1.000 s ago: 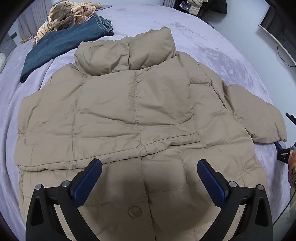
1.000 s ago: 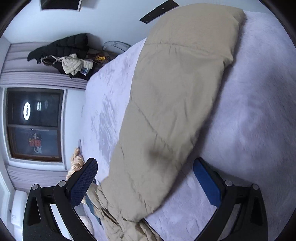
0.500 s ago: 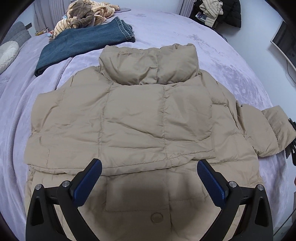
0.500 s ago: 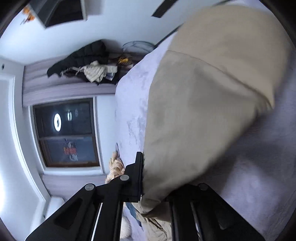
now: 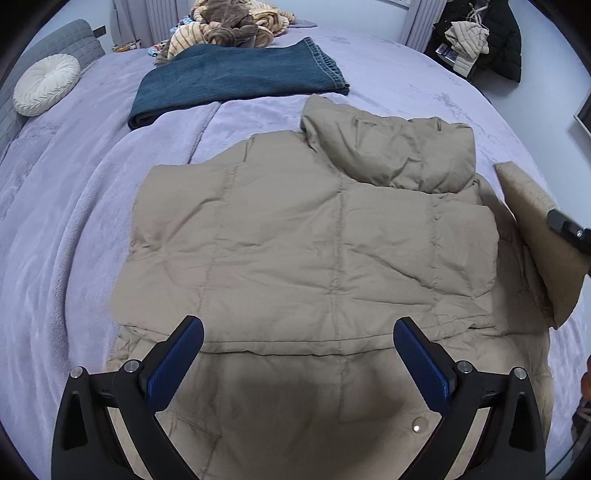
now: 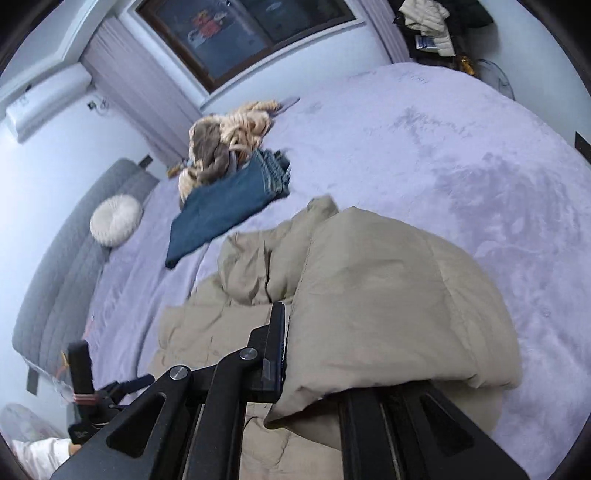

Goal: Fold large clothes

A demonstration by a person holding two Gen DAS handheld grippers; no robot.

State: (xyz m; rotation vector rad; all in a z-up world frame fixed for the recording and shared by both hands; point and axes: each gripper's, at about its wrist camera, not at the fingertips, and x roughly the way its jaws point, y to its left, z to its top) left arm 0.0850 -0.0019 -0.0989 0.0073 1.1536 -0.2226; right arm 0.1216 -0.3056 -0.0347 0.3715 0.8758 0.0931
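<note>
A tan puffer jacket (image 5: 314, 240) lies spread on the lavender bed (image 5: 74, 192), collar at the far end. Its left sleeve lies folded across the body. My left gripper (image 5: 299, 358) is open and empty, hovering over the jacket's hem. My right gripper (image 6: 310, 354) is shut on the jacket's right sleeve (image 6: 388, 291) and holds it lifted above the bed. That sleeve (image 5: 543, 236) and a right fingertip (image 5: 565, 227) show at the right edge of the left wrist view. The jacket body (image 6: 207, 332) lies below and to the left in the right wrist view.
Folded blue jeans (image 5: 236, 77) and a heap of striped and brown clothes (image 5: 229, 26) lie at the far side of the bed. A round white cushion (image 5: 46, 85) rests against the grey headboard (image 6: 59, 258). Dark clothes hang at the far right (image 5: 480, 37).
My right gripper closed on the right sleeve and lifted it, swinging it in toward the jacket body. My left gripper shifted left over the hem and stayed open.
</note>
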